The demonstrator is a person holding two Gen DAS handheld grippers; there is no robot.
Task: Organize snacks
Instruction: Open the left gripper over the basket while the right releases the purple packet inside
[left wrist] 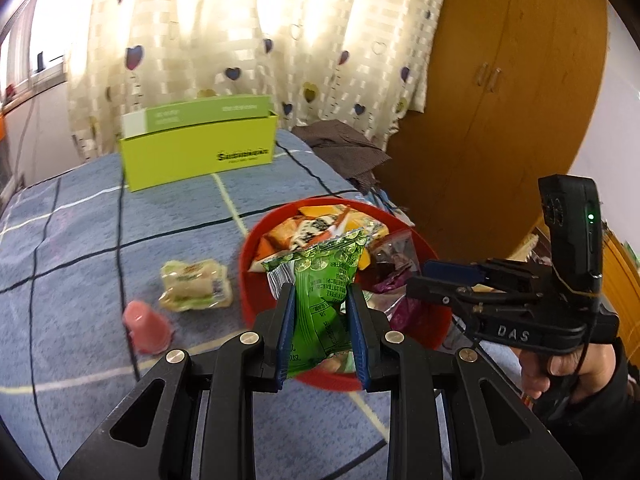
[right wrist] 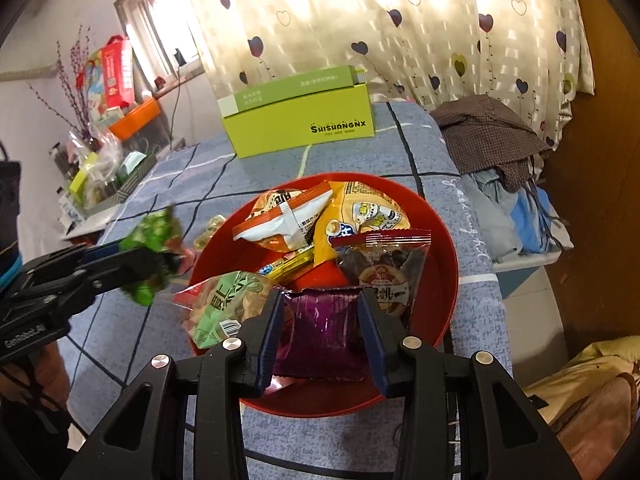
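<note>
A red bowl (right wrist: 442, 288) heaped with snack packets — green packet (left wrist: 324, 300) pinched upright above its rim.

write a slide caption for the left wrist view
Left gripper holds a green snack packet above the red bowl of snacks, a green box waiting behind.

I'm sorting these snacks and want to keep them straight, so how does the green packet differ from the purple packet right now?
The green packet is clamped upright in the left hand-held gripper; the purple packet lies in the red bowl between the right hand-held gripper's open jaws. Green is lifted clear of the pile; purple rests among other snacks. Green has a pale sealed edge; purple's top edge looks torn. Both are shiny sealed-foil snack packets.
</note>
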